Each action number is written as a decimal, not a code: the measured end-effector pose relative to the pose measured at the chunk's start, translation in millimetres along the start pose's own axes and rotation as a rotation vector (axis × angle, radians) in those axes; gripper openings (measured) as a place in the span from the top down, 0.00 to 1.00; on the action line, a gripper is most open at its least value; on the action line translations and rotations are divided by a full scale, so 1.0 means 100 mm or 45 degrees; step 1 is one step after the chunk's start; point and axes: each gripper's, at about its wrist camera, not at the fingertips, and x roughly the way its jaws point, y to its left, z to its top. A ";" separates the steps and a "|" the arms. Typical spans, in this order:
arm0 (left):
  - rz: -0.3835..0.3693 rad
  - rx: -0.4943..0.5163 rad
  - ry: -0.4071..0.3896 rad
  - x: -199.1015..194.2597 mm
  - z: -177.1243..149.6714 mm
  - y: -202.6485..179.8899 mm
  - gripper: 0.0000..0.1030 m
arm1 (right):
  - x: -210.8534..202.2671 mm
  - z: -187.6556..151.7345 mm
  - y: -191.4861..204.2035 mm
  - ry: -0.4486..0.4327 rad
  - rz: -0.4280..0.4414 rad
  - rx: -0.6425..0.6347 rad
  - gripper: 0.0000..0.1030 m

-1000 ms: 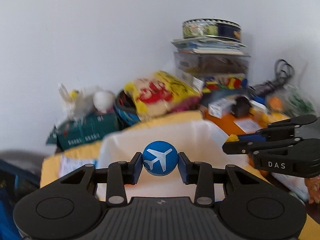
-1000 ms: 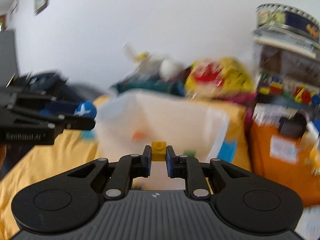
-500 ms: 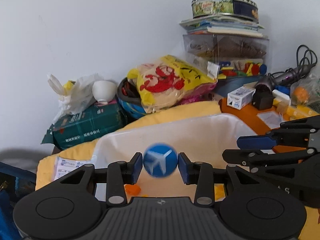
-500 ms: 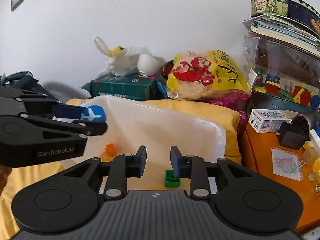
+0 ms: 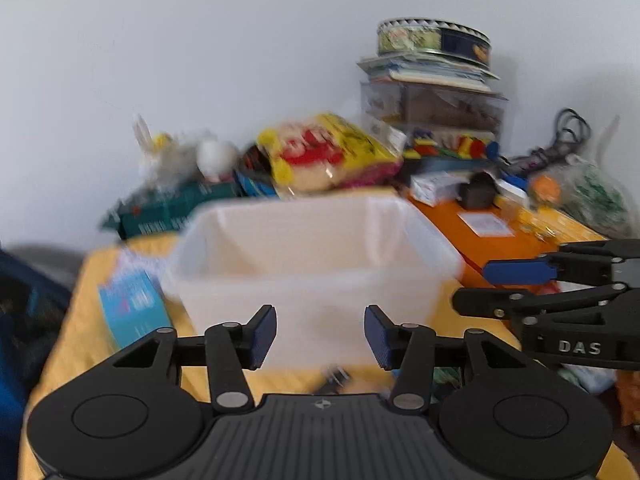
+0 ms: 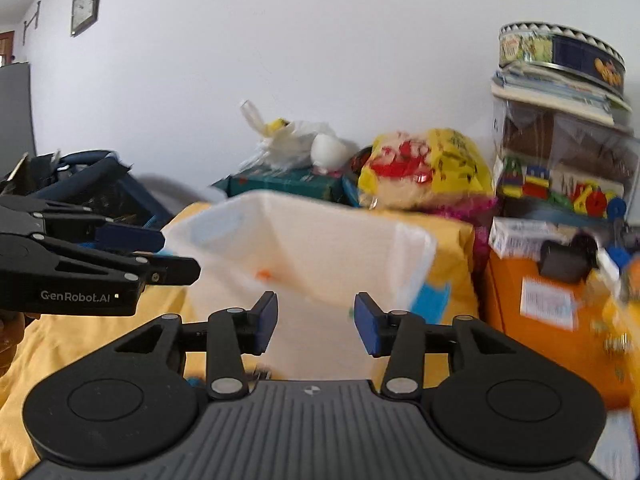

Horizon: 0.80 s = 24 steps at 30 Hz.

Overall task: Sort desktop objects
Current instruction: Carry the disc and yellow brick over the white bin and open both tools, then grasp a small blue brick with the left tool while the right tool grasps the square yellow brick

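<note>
Now the white bin (image 5: 312,240) fills the middle of both views on the yellow-covered surface (image 6: 100,320), seen from lower and nearer its front wall than half a second ago. The left gripper (image 5: 320,330) has just been opening; its jaws stand wide and bare, the blue airplane ball gone from between them, presumably dropped into the bin, though it is out of view. The right gripper (image 6: 316,322) has also just been opening, its yellow brick released earlier. Both drops look done, so each gripper is free for another object.

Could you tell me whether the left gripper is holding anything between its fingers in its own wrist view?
No, the left gripper stands open with only the white bin visible through the gap.
</note>
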 end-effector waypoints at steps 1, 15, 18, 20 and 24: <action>-0.001 -0.003 0.037 0.00 -0.08 -0.04 0.49 | -0.04 -0.09 0.00 0.011 0.006 0.007 0.55; -0.034 0.166 0.241 -0.03 -0.75 -0.32 0.49 | -0.10 -0.76 0.07 0.205 -0.001 0.032 0.60; -0.092 0.134 0.286 0.03 -0.85 -0.27 0.49 | -0.08 -0.87 0.18 0.278 -0.036 -0.008 0.62; -0.117 0.147 0.315 0.08 -0.90 -0.24 0.49 | -0.04 -0.93 0.25 0.334 -0.058 -0.047 0.62; -0.177 0.147 0.313 0.14 -0.94 -0.16 0.49 | 0.00 -0.92 0.27 0.339 -0.150 0.005 0.62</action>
